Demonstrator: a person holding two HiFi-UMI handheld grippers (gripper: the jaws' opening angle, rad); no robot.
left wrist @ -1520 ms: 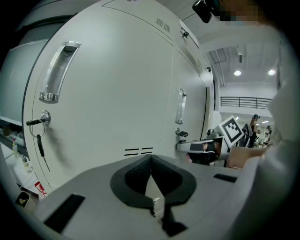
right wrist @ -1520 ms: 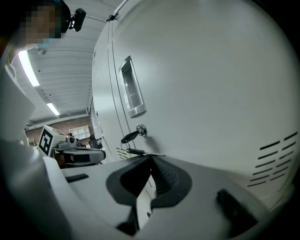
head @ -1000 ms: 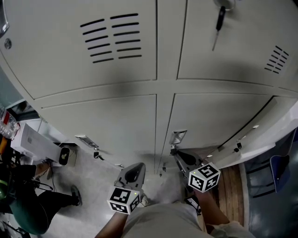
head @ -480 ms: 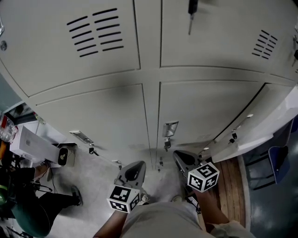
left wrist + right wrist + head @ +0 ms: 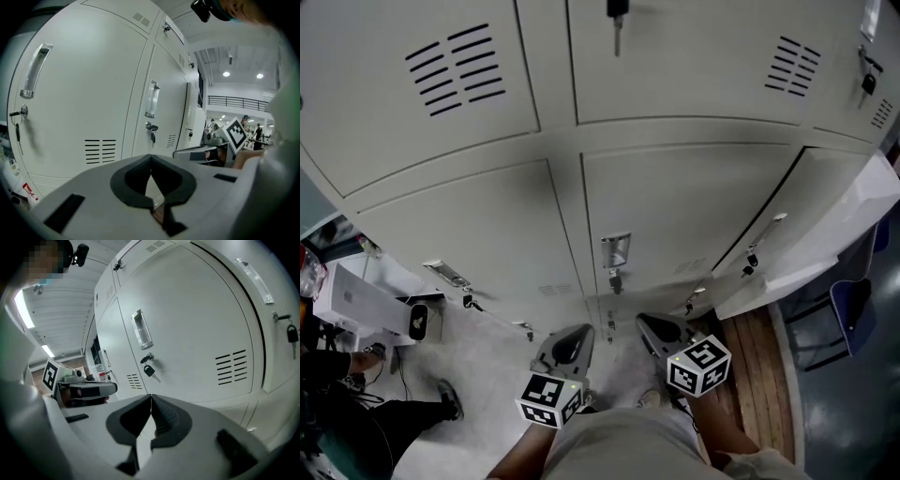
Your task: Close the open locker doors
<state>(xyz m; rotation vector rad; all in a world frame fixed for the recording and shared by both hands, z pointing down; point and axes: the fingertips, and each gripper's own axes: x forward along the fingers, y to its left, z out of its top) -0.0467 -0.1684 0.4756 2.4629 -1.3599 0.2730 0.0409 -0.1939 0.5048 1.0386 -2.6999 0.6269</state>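
Both grippers are held low in front of the locker bank, side by side, marker cubes toward us, neither touching a door.

Left gripper [image 5: 150, 158]: jaws pressed together, nothing between them. It faces closed lower doors.

Right gripper [image 5: 151, 398]: same, jaws tip to tip and empty. It looks at the centre lower door [image 5: 675, 216], which has a recessed handle [image 5: 616, 251] and a key [image 5: 614, 280] hanging in the lock below it.

The open locker door [image 5: 830, 239] is in the lower row, far right in the head view. It is swung out toward us, with a dark gap along its handle edge next to the centre lower door. It is well to the right of the right gripper and apart from it.

The other doors we can see look closed. The upper row has vented doors, and the top centre one has a key [image 5: 617, 14] in it.

Lower left: a white box [image 5: 361, 300] and a person's dark trouser leg [image 5: 403, 427]. Lower right: a blue chair [image 5: 848, 305] beside a wooden floor strip [image 5: 750, 347].
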